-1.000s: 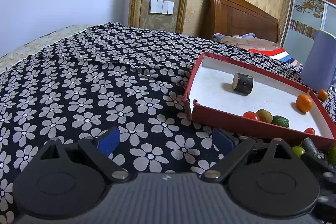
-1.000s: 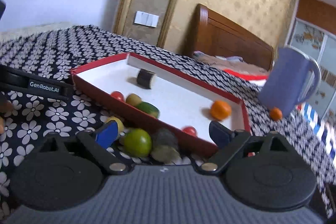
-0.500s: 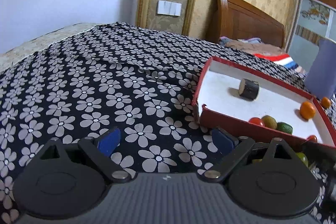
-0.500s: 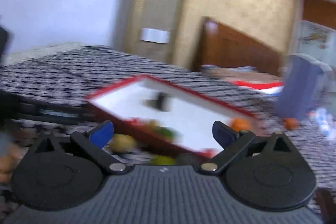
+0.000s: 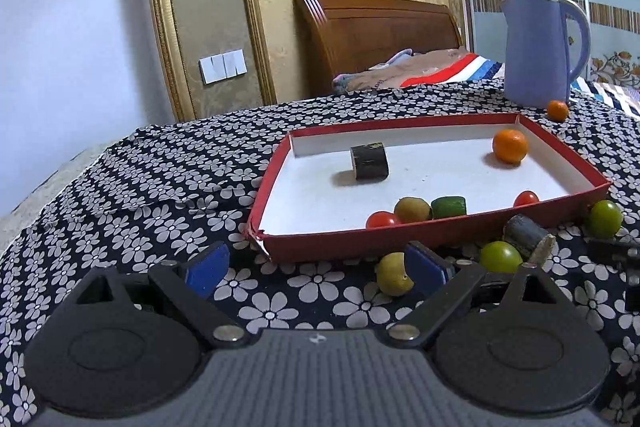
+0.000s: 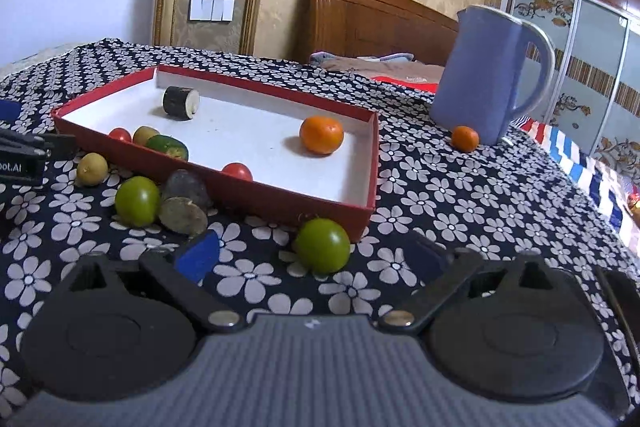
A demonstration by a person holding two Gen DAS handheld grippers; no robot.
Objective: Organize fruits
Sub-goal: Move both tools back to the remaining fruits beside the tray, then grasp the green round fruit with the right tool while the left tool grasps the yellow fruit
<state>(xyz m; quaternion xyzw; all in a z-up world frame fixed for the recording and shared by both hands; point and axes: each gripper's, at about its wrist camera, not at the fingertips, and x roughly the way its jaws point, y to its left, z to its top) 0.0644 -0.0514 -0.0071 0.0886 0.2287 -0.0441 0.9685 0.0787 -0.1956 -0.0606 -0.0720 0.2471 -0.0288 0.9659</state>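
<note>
A green fruit [image 6: 322,245] lies between the wide-open, empty right claw [image 6: 310,251]; the left claw [image 5: 316,264] gapes empty too.

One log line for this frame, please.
left gripper: open, empty | right gripper: open, green fruit between fingers | tray: partly filled

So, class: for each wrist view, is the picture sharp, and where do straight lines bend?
Left wrist view: sharp; the gold wall trim bows near the edge, and the orange casts a soft shadow in the red tray. Right wrist view: equally sharp; the wardrobe doors lean and curve.
</note>
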